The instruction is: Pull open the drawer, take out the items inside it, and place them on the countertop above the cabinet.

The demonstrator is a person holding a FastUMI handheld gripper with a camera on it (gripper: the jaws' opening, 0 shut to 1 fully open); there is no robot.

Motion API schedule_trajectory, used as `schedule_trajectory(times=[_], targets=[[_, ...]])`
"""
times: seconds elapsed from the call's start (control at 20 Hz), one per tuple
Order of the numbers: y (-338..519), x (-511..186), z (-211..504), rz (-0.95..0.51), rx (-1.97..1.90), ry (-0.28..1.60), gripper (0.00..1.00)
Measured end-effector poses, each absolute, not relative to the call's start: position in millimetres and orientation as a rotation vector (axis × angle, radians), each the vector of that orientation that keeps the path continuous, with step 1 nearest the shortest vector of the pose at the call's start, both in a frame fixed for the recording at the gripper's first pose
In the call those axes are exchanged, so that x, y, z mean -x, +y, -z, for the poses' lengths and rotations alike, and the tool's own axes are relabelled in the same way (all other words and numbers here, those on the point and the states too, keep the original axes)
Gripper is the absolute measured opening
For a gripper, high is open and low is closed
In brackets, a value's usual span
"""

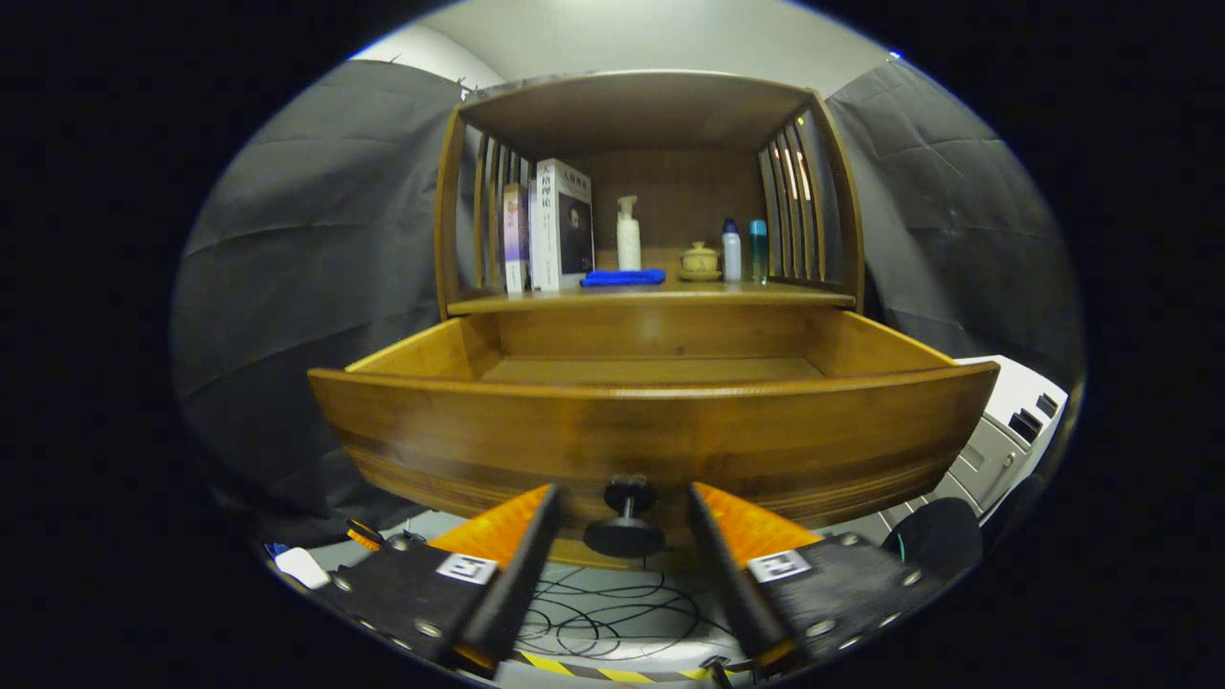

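Between the fingers of the gripper (622, 502) sits the dark round knob (624, 531) of the drawer (651, 431), with a clear gap on either side of it; the fingers stand spread wide and neither one touches the knob. Just ahead of the fingertips rises the drawer's wooden front panel, and the drawer is pulled well out from the cabinet (651, 191). Beyond the panel the drawer's inner floor shows as bare wood as far as it can be seen; the part nearest the front is hidden behind the panel, so whether anything lies there cannot be told.

Further beyond, above the drawer, runs the countertop (651, 299) inside the cabinet's open frame. On it, from the left-finger side across: a few upright books (560, 225), a folded blue cloth (624, 277) lying flat near the front edge, a white pump bottle (628, 234) standing behind the cloth, a small lidded cup (700, 260) on a saucer, then a white bottle with a blue cap (731, 251) and a teal bottle (758, 251) close beside it. Slatted wooden sides close the cabinet at both ends.

Below the fingers lie thin black cables (612, 603) looped on a pale floor, and a strip of yellow-and-black tape (584, 668) crosses near the finger bases
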State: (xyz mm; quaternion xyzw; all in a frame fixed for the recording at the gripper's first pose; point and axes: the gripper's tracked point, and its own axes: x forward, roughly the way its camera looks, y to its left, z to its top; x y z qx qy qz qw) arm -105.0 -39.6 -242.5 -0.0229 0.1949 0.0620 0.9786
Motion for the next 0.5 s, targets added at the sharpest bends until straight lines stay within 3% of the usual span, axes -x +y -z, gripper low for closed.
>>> schedule_trajectory(times=[0.05,0.5], targets=[[-38,100,228,-0.128,0.046,0.369,0.97],[-15,46,144,-0.111,0.094,0.39,0.94]])
